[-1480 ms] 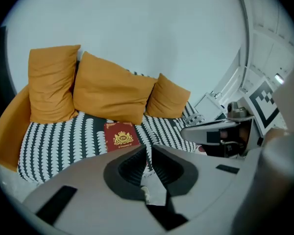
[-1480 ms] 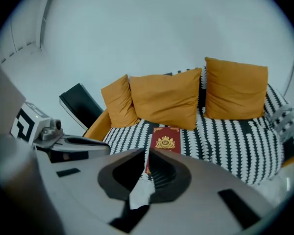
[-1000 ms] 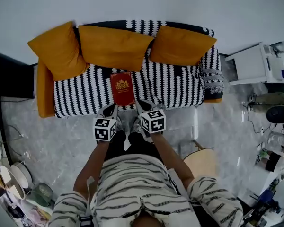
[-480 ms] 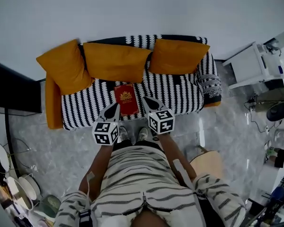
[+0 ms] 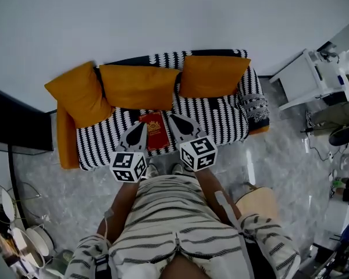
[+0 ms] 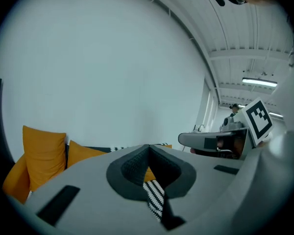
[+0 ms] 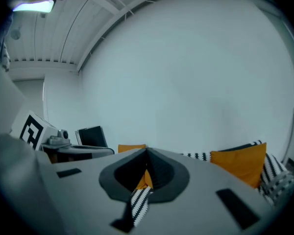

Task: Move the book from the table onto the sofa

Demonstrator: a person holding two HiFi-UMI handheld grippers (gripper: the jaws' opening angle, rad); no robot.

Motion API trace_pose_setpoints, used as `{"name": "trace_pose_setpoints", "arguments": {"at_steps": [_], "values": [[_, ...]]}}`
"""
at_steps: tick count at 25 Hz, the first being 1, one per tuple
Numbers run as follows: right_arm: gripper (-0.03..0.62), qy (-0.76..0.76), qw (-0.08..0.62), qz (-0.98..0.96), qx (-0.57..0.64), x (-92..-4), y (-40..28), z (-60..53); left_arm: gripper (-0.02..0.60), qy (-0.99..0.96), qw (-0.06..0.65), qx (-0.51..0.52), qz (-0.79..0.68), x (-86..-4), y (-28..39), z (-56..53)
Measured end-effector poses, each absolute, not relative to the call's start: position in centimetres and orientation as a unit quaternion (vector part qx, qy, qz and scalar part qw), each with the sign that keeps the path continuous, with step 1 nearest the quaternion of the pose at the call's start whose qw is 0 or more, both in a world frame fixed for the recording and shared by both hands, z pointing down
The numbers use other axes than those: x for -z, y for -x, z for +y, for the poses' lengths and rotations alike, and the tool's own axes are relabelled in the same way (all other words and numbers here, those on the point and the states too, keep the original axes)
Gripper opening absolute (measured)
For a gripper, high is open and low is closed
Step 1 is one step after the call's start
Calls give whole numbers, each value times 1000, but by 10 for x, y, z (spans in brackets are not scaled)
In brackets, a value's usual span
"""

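Red book (image 5: 154, 130), gold emblem on cover, lies flat on striped sofa (image 5: 221, 118) seat, in front of three orange cushions (image 5: 138, 86). Left gripper (image 5: 139, 127) and right gripper (image 5: 173, 120): jaws clenched, nothing held, one either side of book in head view.

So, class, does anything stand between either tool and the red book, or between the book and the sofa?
Nothing visible does. The red book already lies on the sofa, with the shut, empty left tool and right tool either side of it in the head view.
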State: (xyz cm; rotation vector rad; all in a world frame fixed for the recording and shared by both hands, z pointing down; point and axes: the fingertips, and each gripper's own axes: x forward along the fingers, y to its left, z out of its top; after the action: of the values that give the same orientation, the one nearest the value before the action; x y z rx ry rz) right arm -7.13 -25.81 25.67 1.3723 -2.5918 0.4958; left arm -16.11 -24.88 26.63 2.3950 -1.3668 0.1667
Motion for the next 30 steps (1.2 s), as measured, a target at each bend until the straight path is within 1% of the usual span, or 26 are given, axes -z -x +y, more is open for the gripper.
{"name": "trace_pose_setpoints", "arguments": {"at_steps": [5,11,30], "values": [[14,-463,58,-873,-138,-233,68,-263,5,-857,139,-44,-495,-245,155,-255],[14,-474,37,-873,-107,-216,66,-268,5,-854,108,-18,-509,-224,152,-261],[14,-457,38,-883,-101,-221,62,-272,5,-854,85,-22,-512,-216,144,-268]]}}
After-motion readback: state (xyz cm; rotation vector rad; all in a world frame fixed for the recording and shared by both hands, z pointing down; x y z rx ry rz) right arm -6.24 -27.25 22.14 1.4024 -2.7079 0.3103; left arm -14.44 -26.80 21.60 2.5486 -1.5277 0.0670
